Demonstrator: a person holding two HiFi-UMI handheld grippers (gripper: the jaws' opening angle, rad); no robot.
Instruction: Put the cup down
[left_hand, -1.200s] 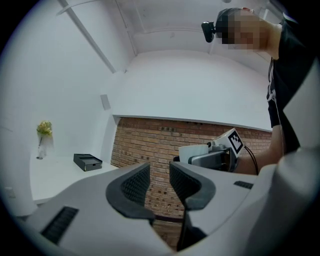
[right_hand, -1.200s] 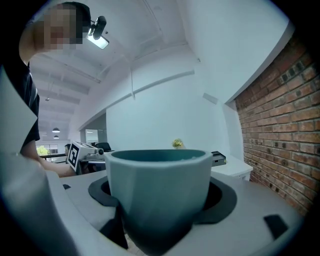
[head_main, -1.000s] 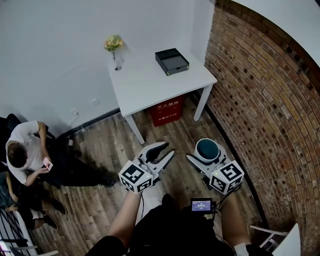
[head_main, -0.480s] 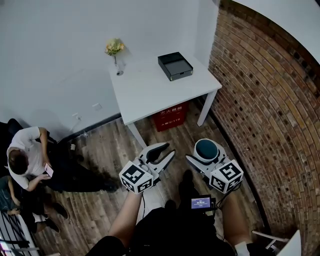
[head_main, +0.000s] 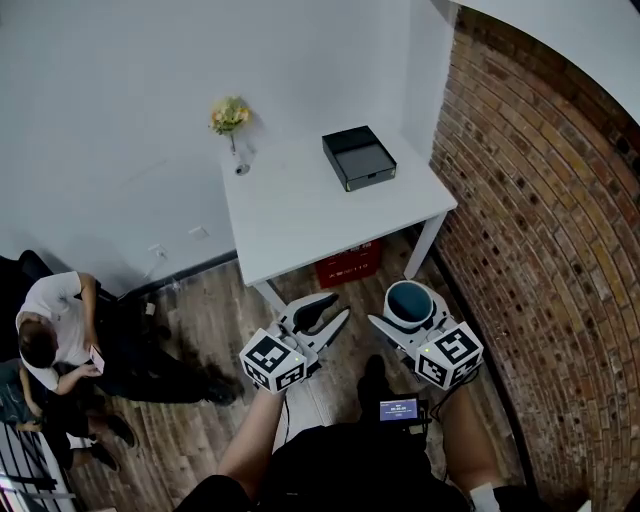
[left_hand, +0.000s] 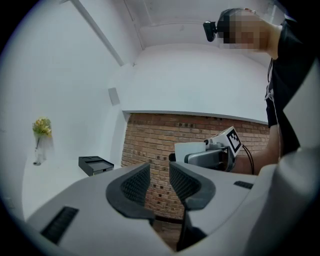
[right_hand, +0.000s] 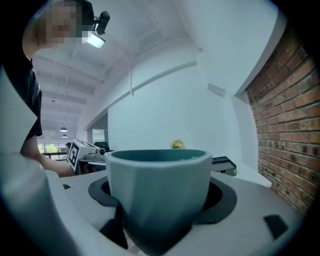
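Still gripping the cup (head_main: 408, 299), the right claw (head_main: 407, 310) has neared the table (head_main: 300, 210).

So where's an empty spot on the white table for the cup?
The table is bare across its whole near half, and also between the vase of flowers and the black tray. Only the far corners are taken. The cup would likely fit there.
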